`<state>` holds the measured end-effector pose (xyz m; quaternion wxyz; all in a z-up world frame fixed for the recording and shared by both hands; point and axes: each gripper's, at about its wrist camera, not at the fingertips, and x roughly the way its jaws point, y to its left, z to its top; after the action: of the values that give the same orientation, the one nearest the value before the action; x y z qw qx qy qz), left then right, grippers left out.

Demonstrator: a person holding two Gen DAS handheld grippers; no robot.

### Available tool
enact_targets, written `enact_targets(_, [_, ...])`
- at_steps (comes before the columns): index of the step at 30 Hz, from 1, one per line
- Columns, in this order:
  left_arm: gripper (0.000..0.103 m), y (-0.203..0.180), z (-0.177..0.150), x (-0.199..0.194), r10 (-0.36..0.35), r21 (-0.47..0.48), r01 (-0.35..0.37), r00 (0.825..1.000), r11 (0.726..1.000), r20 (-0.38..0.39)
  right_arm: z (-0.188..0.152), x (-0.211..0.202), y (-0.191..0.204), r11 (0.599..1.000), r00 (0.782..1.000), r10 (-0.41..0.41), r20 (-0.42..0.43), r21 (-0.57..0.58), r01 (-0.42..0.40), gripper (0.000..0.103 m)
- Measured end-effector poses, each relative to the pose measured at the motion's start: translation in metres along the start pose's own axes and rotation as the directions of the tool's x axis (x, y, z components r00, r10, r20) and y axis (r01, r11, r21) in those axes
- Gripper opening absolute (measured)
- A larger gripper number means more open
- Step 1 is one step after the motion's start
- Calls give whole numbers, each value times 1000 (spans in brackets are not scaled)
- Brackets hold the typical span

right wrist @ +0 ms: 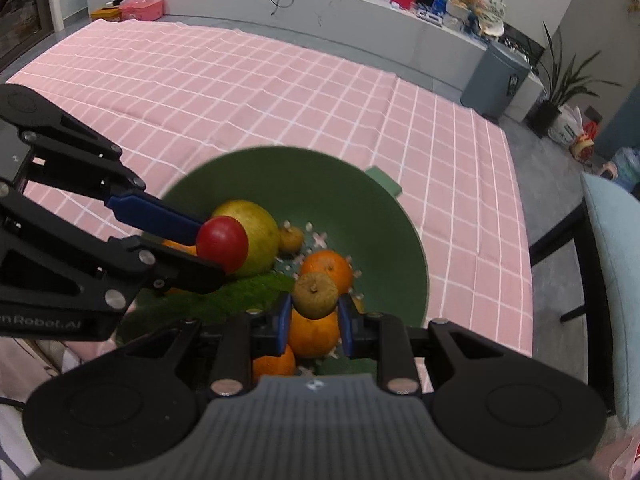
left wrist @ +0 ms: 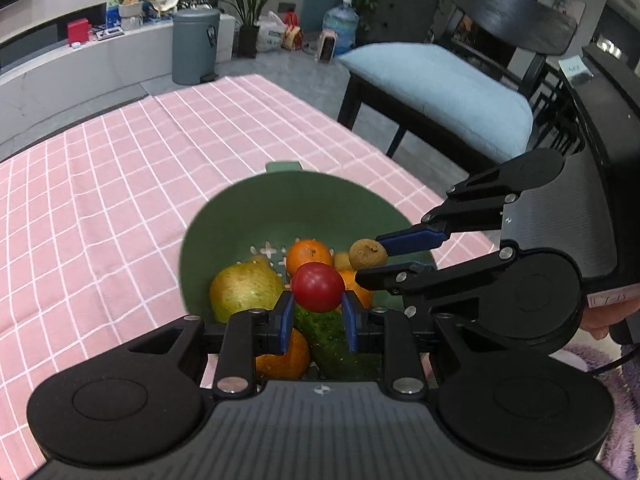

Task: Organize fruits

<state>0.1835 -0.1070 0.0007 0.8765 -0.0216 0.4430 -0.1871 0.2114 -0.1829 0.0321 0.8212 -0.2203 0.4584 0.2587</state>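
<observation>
A green colander bowl [left wrist: 256,208] [right wrist: 360,216] sits on the pink checked tablecloth and holds a yellow-green pear [left wrist: 244,290] [right wrist: 260,236], oranges [left wrist: 310,254] [right wrist: 326,266], a cucumber [left wrist: 332,340] [right wrist: 240,292] and a small brown fruit [right wrist: 291,239]. My left gripper [left wrist: 317,314] [right wrist: 208,246] is shut on a red tomato [left wrist: 318,286] [right wrist: 222,244] above the bowl. My right gripper [right wrist: 314,316] [left wrist: 370,258] is shut on a small brown longan [right wrist: 316,294] [left wrist: 368,254], also above the bowl, to the right of the tomato.
The pink tablecloth [left wrist: 120,184] [right wrist: 240,88] stretches beyond the bowl. A black chair with a light blue cushion [left wrist: 440,88] [right wrist: 612,264] stands at the table's right side. A grey bin [left wrist: 196,44] and a potted plant [left wrist: 248,12] stand on the floor beyond.
</observation>
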Motion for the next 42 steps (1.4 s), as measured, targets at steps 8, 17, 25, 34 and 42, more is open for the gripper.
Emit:
enact_targets(8, [29, -5, 5, 21, 10, 23, -9, 998, 1000, -57, -9, 15, -10, 1000, 999, 8, -31, 27, -7, 21])
enact_targets(17, [28, -8, 6, 36, 18, 36, -15, 996, 999, -92, -13, 28, -7, 1000, 998, 22, -61, 4, -22, 22])
enact_targets(25, [49, -5, 8, 42, 31, 12, -30, 994, 999, -106, -15, 30, -7, 999, 997, 35, -68, 2, -35, 34])
enact_targets(34, [69, -7, 8, 29, 27, -1, -27, 998, 1000, -55, -16, 16, 0, 998, 998, -29, -48, -52, 27, 60])
enact_targets(42, [70, -22, 5, 8, 78, 41, -76, 996, 996, -47, -14, -4, 19, 985, 996, -56, -64, -168, 44, 82])
